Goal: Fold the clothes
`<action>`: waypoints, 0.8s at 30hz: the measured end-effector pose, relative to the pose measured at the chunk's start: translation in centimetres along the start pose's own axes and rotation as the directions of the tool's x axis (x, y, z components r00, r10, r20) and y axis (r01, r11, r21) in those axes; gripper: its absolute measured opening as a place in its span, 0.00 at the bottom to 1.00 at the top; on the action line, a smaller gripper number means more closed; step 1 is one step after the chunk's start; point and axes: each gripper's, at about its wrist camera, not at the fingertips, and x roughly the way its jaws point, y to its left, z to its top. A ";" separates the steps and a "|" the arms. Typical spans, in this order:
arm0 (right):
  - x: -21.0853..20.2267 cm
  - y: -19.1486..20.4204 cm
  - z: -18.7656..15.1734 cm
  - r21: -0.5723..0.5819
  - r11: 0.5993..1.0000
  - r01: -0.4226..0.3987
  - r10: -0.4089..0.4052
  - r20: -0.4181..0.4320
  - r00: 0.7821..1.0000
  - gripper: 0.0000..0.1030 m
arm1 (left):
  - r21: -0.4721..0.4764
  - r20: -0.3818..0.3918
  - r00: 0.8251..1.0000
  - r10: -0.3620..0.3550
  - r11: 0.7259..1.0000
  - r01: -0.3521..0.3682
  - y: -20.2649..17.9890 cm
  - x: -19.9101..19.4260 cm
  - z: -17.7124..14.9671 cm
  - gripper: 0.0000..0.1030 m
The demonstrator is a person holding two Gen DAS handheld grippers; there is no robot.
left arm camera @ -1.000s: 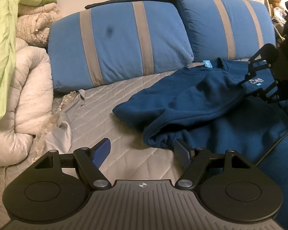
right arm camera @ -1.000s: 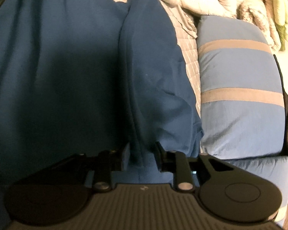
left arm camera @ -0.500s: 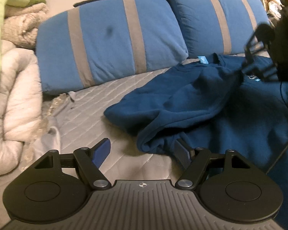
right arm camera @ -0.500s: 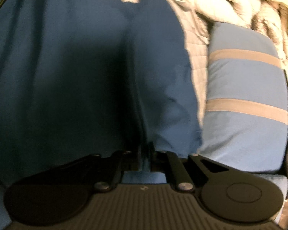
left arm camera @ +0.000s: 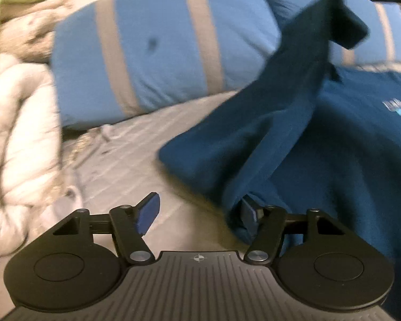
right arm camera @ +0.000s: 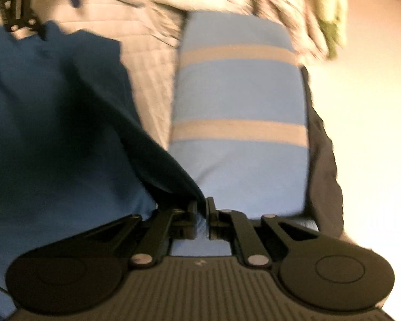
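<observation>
A home bedroom: a quilted grey bedspread (left arm camera: 136, 144), blue striped pillows (left arm camera: 157, 50) at the far side, heaped pale bedding (left arm camera: 16, 133) at left.

Open quilted bedcover (left arm camera: 136, 144) runs through the middle left of the left wrist view, and that is the free lane. The rumpled white comforter (left arm camera: 16, 123) walls off the left edge; the striped blue pillow (left arm camera: 157, 45) blocks the top. The dark blue sweatshirt (left arm camera: 334, 147) fills the right half, its sleeve (left arm camera: 302, 61) strung up to the upper right across the way. In the right wrist view only a narrow bedcover strip between sweatshirt and pillow stays bare.
</observation>
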 end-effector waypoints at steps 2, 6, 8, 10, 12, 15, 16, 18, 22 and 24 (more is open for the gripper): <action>-0.3 -0.7 -1.2 0.044 0.999 -0.010 0.011 -0.024 1.000 0.04 | -0.013 0.005 0.999 0.036 0.999 -0.036 0.6 -0.4 0.1 0.61; -1.6 0.0 -3.6 0.114 0.989 -0.090 0.096 -0.056 0.994 0.04 | 0.009 0.010 0.999 0.052 0.999 -0.052 1.0 -1.1 0.8 0.52; -1.9 0.5 -4.4 0.167 0.974 -0.153 0.166 -0.067 0.984 0.04 | 0.005 0.007 1.000 0.021 1.000 -0.021 1.0 -1.2 1.2 0.41; -2.1 1.3 -5.3 0.211 0.956 -0.202 0.222 -0.072 0.973 0.04 | 0.010 0.002 1.000 -0.004 1.000 0.004 0.8 -1.2 1.4 0.31; -1.9 1.6 -5.9 0.234 0.949 -0.211 0.236 -0.084 0.968 0.04 | 0.025 0.003 1.000 -0.011 1.000 0.011 0.3 -0.9 1.6 0.25; -1.8 2.2 -6.5 0.254 0.946 -0.202 0.236 -0.109 0.966 0.04 | 0.067 0.019 1.000 -0.011 0.998 0.010 -0.8 -1.1 2.0 0.23; -2.0 2.1 -6.5 0.241 0.954 -0.178 0.212 -0.123 0.969 0.04 | 0.087 0.029 1.000 -0.010 0.996 0.007 -1.1 -1.3 2.1 0.23; -3.5 2.0 -6.4 0.173 0.979 -0.105 0.132 -0.154 0.979 0.04 | 0.123 0.051 0.999 -0.017 0.992 0.011 -1.6 -1.6 2.3 0.23; -6.9 2.5 -6.0 0.046 0.999 -0.014 0.023 -0.191 0.981 0.05 | 0.171 0.047 0.999 0.005 0.985 -0.013 -2.2 -1.3 2.3 0.23; -7.6 4.8 -6.2 0.044 0.997 -0.067 0.074 -0.190 0.979 0.17 | 0.173 0.024 0.999 0.027 0.984 -0.031 -2.3 -0.8 2.0 0.23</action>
